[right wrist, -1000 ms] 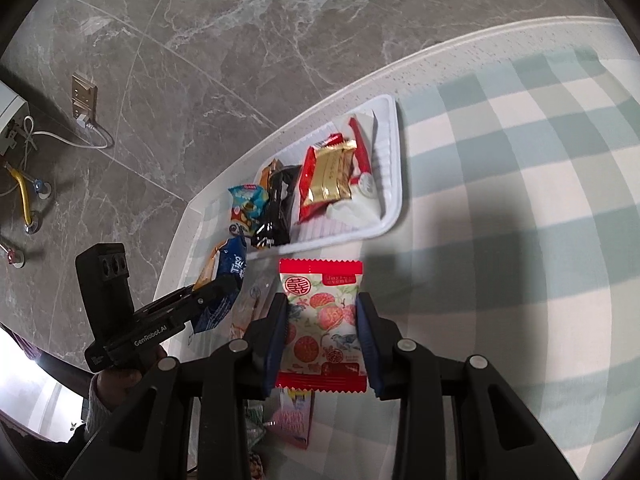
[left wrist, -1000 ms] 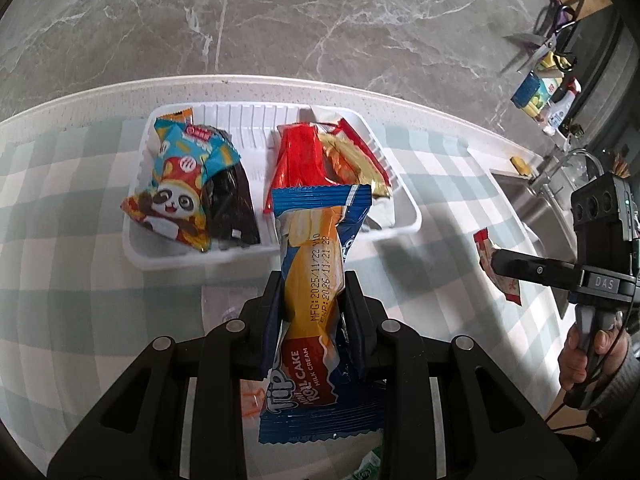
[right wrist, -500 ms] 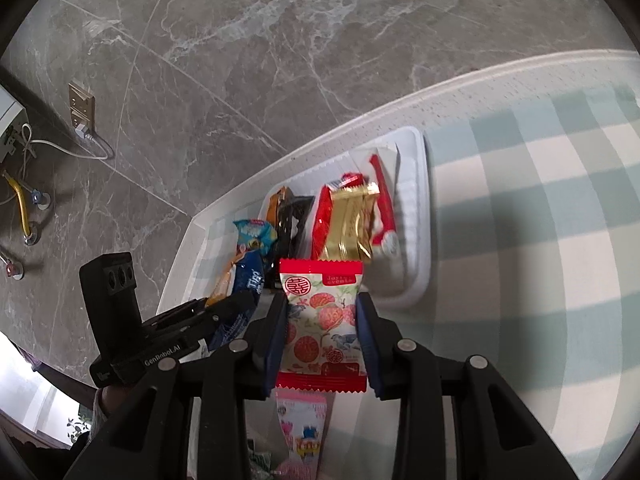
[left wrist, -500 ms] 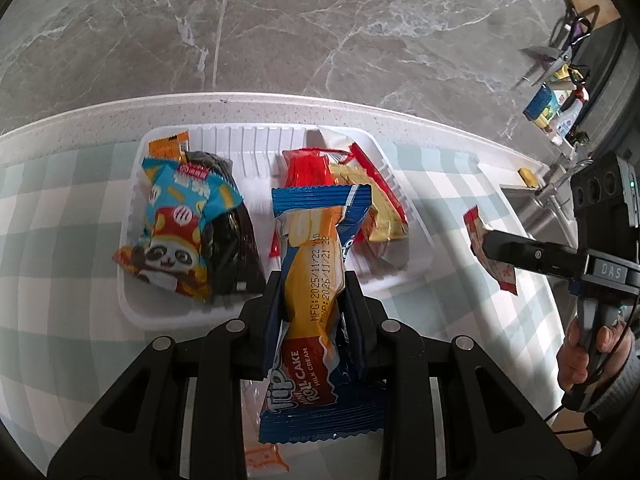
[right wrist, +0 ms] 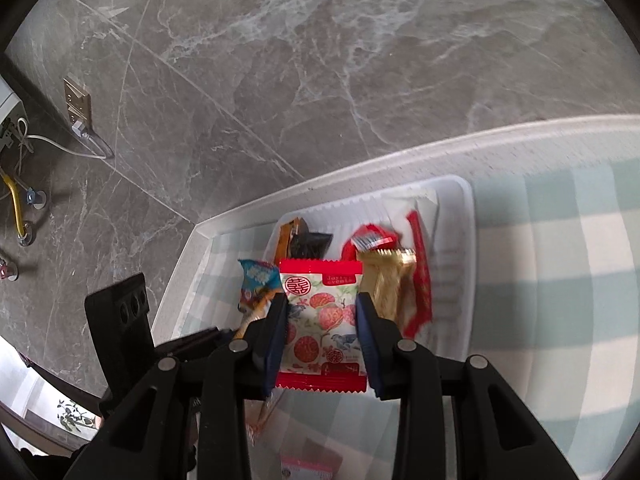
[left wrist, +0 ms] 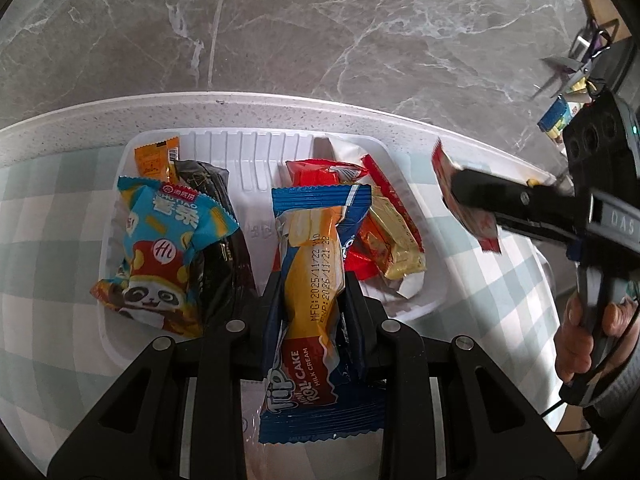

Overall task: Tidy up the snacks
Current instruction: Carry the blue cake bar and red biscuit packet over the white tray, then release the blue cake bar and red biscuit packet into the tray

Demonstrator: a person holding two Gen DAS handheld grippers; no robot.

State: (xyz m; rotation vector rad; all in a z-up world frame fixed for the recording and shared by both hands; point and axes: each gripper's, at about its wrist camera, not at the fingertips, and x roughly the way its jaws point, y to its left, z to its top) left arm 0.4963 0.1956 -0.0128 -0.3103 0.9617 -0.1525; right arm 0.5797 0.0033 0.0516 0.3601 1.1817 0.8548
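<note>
White plastic tray (left wrist: 256, 148) on a checked tablecloth (left wrist: 44, 240) holds the sorted snacks at the far edge of the counter (left wrist: 280, 106), against a grey marble wall (left wrist: 320, 20). The left gripper (left wrist: 310, 300) is clamped on a blue mini roll cake packet (left wrist: 316, 300), held upright over the tray's near rim. Inside the tray lie a blue panda-print packet (left wrist: 160, 256), a black packet (left wrist: 224, 248), an orange sachet (left wrist: 154, 158), red wrappers (left wrist: 320, 172) and a gold one (left wrist: 394, 240). The right gripper (right wrist: 322, 320) pinches a white-and-red packet printed with fruit, (right wrist: 322, 316) carried just off the tray's right side; a person's hand (left wrist: 580, 336) grips its handle. Another packet (right wrist: 306, 468), too blurred to identify, appears to lie on the cloth below.
</note>
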